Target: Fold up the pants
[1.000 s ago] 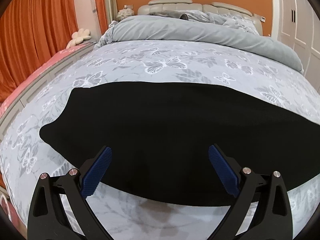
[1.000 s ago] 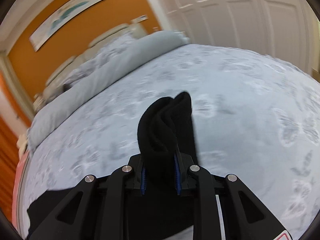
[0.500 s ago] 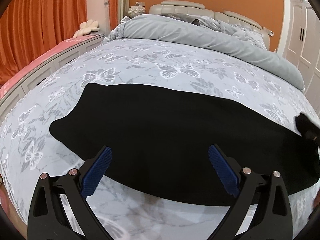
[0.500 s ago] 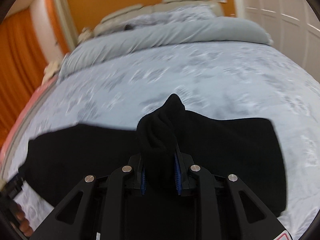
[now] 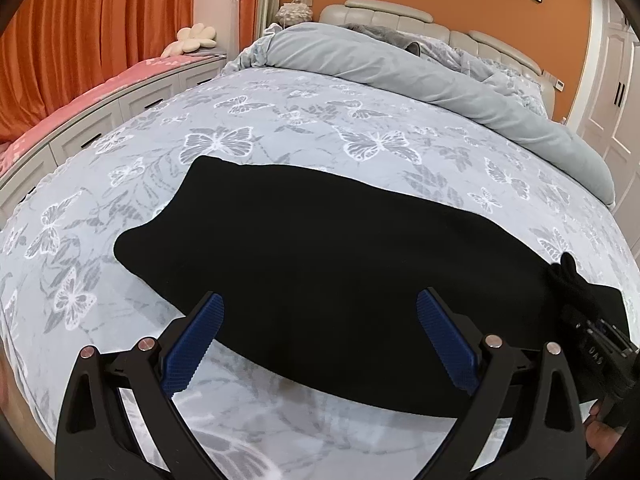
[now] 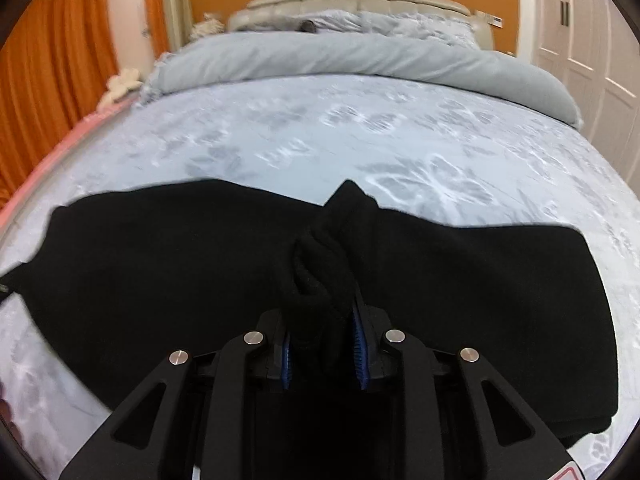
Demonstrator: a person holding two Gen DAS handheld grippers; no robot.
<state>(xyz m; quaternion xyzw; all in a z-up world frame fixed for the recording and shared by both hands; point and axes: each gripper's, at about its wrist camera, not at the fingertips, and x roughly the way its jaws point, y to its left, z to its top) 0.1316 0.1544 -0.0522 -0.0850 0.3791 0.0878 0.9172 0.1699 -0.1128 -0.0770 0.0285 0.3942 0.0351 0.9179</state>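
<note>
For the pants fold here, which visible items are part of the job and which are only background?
Part of the job: black pants; right hand-held gripper, shut on a bunch of the pants; left hand-held gripper, open above them.

Background: butterfly bedspread; rolled grey duvet; flower cushion; orange curtain.

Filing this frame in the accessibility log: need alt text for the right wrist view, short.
The right gripper is shut on a bunched end of the black pants, the rest of which lie spread across a butterfly-print bedspread. Behind are a rolled grey duvet, a padded headboard and orange curtains.
</note>
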